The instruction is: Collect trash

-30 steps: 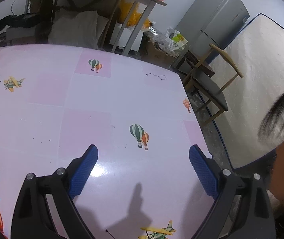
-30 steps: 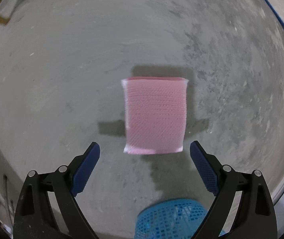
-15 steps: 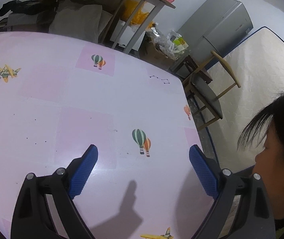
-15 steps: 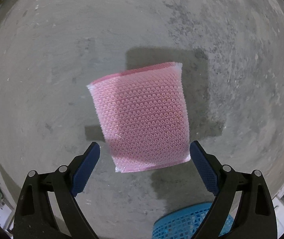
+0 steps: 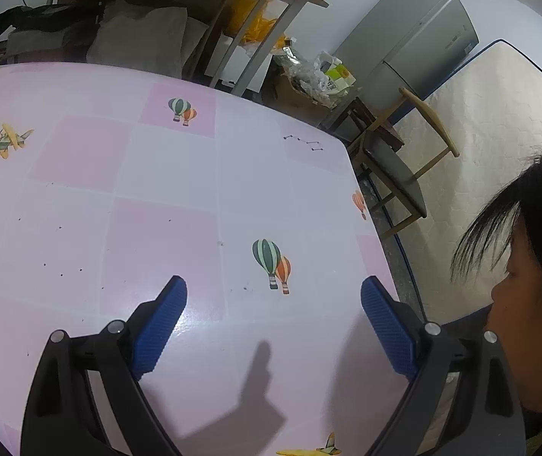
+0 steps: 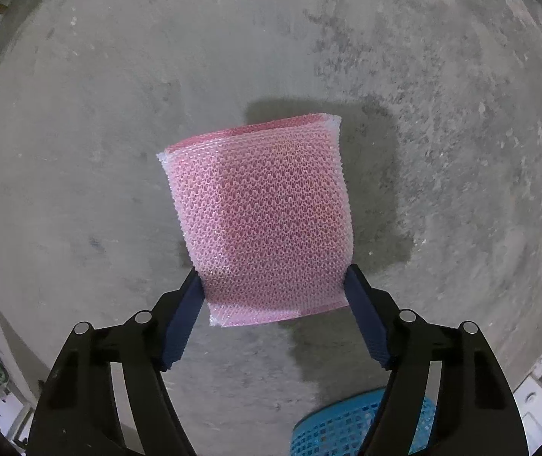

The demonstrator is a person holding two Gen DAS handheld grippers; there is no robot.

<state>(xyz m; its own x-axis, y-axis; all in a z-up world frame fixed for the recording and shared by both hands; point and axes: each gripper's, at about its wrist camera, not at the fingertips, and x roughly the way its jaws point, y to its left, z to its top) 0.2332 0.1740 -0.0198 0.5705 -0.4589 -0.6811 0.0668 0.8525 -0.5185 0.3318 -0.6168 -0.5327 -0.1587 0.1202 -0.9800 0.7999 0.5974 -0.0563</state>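
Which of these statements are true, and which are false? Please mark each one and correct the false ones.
1. The pink bubble-wrap pouch lies on a concrete floor. True.
2. The right gripper has the pouch between its fingers. True.
3. The left gripper holds a can. False: it is open and holds nothing, above the pink tablecloth.
4. The basket is red. False: it is blue.

A blue basket (image 6: 351, 429) is cut off by the bottom edge, partly hidden behind the right gripper (image 6: 273, 285). The person's head (image 5: 529, 304) leaves frame right.
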